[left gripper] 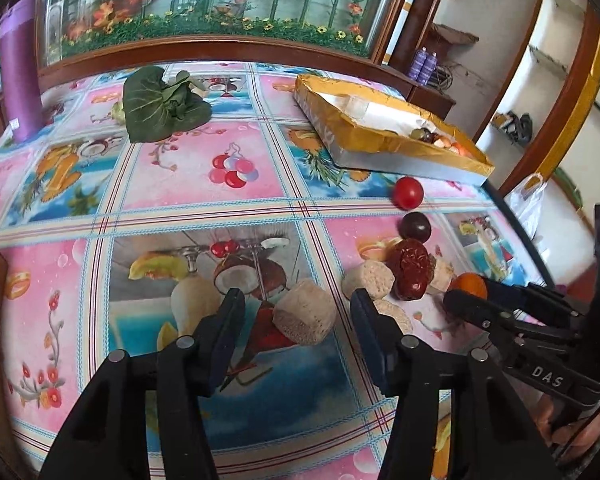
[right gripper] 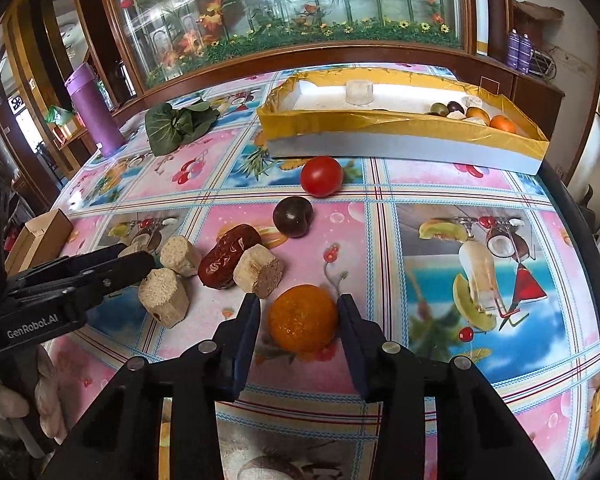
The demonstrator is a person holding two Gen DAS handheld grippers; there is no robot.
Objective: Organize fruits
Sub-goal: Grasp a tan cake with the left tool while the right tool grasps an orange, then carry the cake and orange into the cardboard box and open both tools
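A: Quick, L to R. What's on the bench (right gripper: 460, 184)?

B: Far left, a purple flask (right gripper: 94, 116), upright. Next, a leafy green (right gripper: 176, 124) lying flat. Nearer, the left tool (left gripper: 296, 300): released, jaws apart w/ one beige chunk (left gripper: 305, 316) between them, pads not touching it.

A: Fruit?

B: Mid-bench, among more beige chunks (right gripper: 180, 256), a wrinkled dark-red date (right gripper: 230, 262) w/ pale streaks, touching the chunks either side. Then a plum (right gripper: 293, 216), v. dark purple and glossy. Beyond it, a shiny round red tomato (right gripper: 321, 176), just beside the box.

A: Right tool (right gripper: 298, 308)?

B: Clenched on the mandarin (right gripper: 303, 318), a jaw on each side. Bright orange, dimpled skin, bit flattened. It sits low at the bench, in front of the date.

A: Box (right gripper: 400, 148)?

B: Long, shallow, gold-lined w/ grey outer wall, at the back right. Its right end holds small fruits (right gripper: 476, 114): orange, yellow, dark ones, bunched up.
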